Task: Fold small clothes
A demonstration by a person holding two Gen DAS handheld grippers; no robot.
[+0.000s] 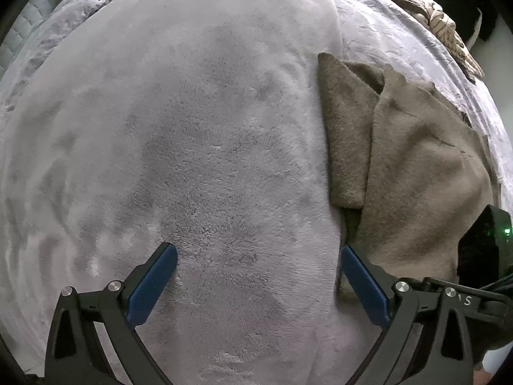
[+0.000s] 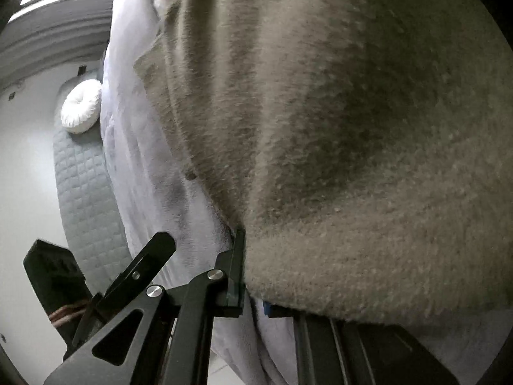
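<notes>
A brown fuzzy garment (image 1: 416,160) lies rumpled on the lilac fleece blanket (image 1: 192,128), with one flap folded over at its left edge. My left gripper (image 1: 258,252) hangs open above the bare blanket, pointing almost straight down. Its right blue pad (image 1: 359,276) is beside the garment's left edge and nothing is between the jaws. In the right wrist view the garment (image 2: 352,128) fills most of the frame. My right gripper (image 2: 245,237) is shut on the garment's near edge, and the cloth drapes over and hides the right finger.
A heap of dark and patterned cloths (image 1: 442,22) lies at the far right of the bed. A round white cushion (image 2: 81,106) sits on a quilted grey-green cover (image 2: 86,186) beyond the blanket. The left gripper's black body (image 2: 51,269) is close at the lower left.
</notes>
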